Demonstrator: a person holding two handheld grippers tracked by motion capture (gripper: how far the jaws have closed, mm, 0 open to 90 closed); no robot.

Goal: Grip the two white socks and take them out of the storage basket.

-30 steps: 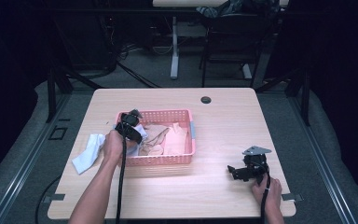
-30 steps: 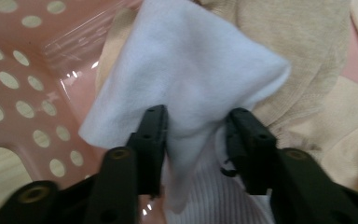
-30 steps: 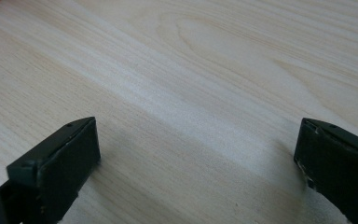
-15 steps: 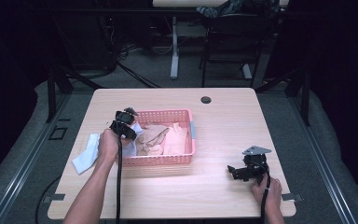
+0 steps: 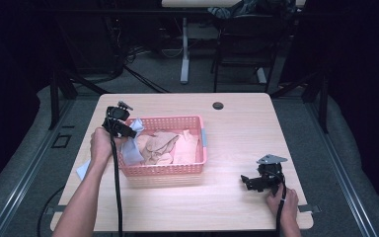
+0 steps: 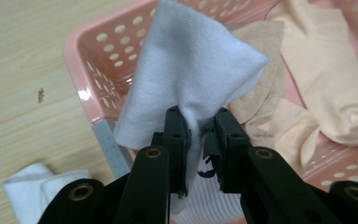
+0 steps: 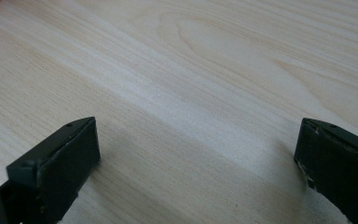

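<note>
With your left gripper [image 6: 200, 135] pinching the pale blue-white knitted sock [image 6: 191, 70] above the near-left corner of the pink perforated plastic basket [image 5: 197, 165], carry it fully over the rim before letting go, while your right gripper [image 7: 196, 172] rests wide open on the wooden surface [image 7: 205, 70].

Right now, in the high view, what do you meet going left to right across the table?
White cloth on the table → left tongs holding a pale blue cloth → pink basket → right tongs.
</note>
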